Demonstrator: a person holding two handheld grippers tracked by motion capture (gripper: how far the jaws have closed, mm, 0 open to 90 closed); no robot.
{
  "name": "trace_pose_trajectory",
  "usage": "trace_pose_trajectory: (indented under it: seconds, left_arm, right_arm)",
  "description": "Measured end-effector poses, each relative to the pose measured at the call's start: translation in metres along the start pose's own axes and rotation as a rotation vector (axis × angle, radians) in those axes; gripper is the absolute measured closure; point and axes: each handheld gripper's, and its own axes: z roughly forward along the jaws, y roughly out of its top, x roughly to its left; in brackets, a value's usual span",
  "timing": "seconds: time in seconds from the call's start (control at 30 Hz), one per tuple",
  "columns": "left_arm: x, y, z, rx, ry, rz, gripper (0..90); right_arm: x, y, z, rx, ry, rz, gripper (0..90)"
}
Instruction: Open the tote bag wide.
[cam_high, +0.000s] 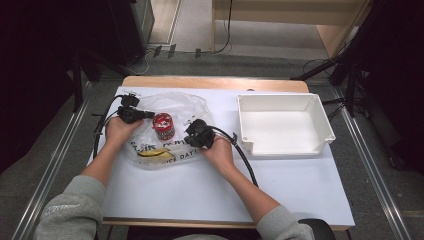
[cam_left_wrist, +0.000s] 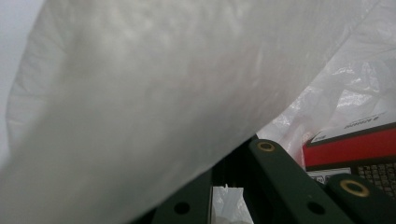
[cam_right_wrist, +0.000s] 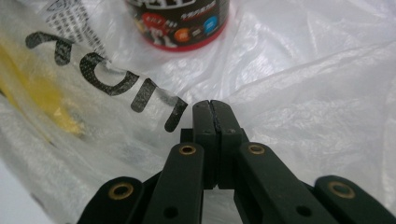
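Between both grippers, the red can stands on the plastic bag. Left gripper fingers clamp the bag's edge; right gripper fingers are together on its film. Bare counter lies nearer the person.

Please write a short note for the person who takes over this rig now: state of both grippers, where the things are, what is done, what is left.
Left gripper: shut, pinching the clear plastic bag at its left edge.
Right gripper: shut, jaws together at the bag's right side; whether film is between them cannot be told.
Red can: upright in the bag. A yellow item lies inside too, near the printed lettering.
White bin: to the right, holding nothing.
Done: the bag is gripped.
Left: probably getting the items out, perhaps into the bin.
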Motion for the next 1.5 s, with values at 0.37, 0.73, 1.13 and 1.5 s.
trace_pose_trajectory:
  seconds: [0.37, 0.73, 1.13, 1.5]
  left_arm:
    - [0.002, 0.001, 0.001, -0.026, 0.045, 0.002, 90.0]
    - [0.008, 0.002, -0.002, -0.034, 0.080, -0.027, 90.0]
    - [0.012, 0.000, -0.004, -0.024, 0.030, -0.074, 90.0]
    - [0.011, 0.001, -0.004, -0.027, 0.073, -0.027, 90.0]
  right_arm:
    - [0.005, -0.017, -0.011, -0.017, 0.017, 0.000, 90.0]
    - [0.006, -0.026, -0.018, -0.014, 0.017, -0.018, 90.0]
    - [0.005, -0.029, -0.019, -0.028, 0.021, -0.010, 90.0]
    - [0.008, -0.032, -0.023, -0.017, 0.016, -0.016, 90.0]
